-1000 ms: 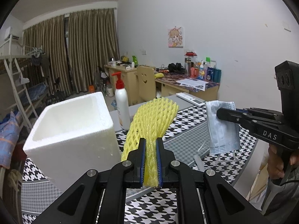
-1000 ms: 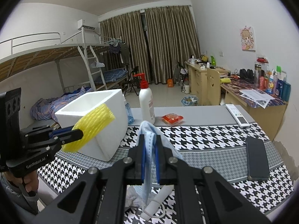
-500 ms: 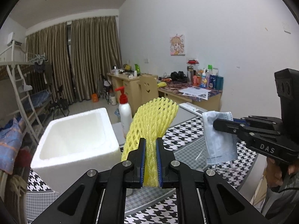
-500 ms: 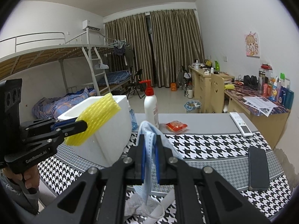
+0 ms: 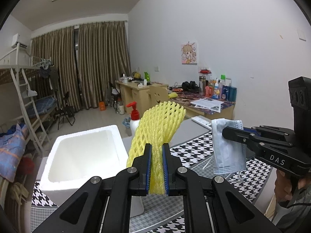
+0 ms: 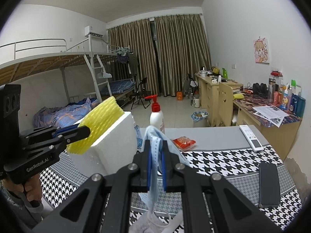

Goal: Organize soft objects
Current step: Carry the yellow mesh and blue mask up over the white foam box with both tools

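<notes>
My left gripper is shut on a yellow foam fruit net, which fans out above the jaws. It hangs just right of the open white foam box, whose hollow shows bare. To the right, my right gripper is shut on a pale blue face mask that dangles over the checked cloth. In the right wrist view the mask sits pinched in my right gripper, its ear loops trailing below. The left gripper with the yellow net is beside the box.
On the houndstooth-covered table stand a red-capped pump bottle, a red snack packet, a white remote and a black phone. A crumpled grey cloth lies below the mask. Desks, a chair and a bunk bed stand behind.
Both grippers have risen with their loads; the box and table sit lower in both views, and the box's inside now shows from the left wrist.
</notes>
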Available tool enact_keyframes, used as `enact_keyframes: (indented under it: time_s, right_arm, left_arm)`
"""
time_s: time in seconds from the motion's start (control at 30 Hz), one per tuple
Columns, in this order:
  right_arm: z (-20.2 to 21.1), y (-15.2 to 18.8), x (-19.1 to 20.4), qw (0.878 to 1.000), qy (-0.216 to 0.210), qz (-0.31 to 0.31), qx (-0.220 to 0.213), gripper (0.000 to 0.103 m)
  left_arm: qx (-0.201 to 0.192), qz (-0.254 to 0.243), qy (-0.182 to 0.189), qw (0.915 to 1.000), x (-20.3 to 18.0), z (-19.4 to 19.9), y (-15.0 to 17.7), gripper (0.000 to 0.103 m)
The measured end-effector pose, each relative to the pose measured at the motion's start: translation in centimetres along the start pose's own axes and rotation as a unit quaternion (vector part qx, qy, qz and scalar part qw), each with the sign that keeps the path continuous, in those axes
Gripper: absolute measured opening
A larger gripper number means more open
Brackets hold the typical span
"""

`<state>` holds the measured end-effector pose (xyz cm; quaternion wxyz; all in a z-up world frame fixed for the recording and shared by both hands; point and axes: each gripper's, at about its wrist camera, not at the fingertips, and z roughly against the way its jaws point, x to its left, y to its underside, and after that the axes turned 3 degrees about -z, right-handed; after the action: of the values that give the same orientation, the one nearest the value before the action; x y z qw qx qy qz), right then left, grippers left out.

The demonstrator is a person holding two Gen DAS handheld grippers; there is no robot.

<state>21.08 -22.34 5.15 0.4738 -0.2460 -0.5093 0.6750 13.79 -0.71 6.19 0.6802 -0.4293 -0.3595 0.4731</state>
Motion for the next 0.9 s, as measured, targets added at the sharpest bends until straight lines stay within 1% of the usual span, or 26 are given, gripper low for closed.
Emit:
enact_keyframes:
  time_s: [0.2,0.33,0.5,0.73,0.9]
  right_arm:
    - [-0.4,-1.0,0.7,1.0,-0.005,0.005,-0.006,0.012]
    - [-0.7,-1.7,1.0,1.0,-0.008,0.006,-0.011,0.012]
    - [-0.8,-2.7,1.4,1.0,-0.015,0.008,-0.022,0.012]
    - [-1.7,-3.5,2.1,0.999,-0.017,0.02,-0.022,0.012]
    - [-2.2,-3.7,2.6,0.999,-0.019,0.021,-0.022,0.012]
  left_arm:
    - [-0.001,0.006,-0.009,0.9999,0.4,-0.5,-0.6,0.011]
    - [-0.011,0.018,-0.021,0.9996,1.1,-0.5,-1.0,0.011]
    - [-0.023,0.021,-0.029,0.9991,1.5,-0.3,-1.7,0.011]
    - [-0.03,0.025,-0.035,0.9986,2.2,-0.2,-2.5,0.011]
    - [-0.027,0.031,-0.041,0.9983,2.9,-0.8,-2.8,0.011]
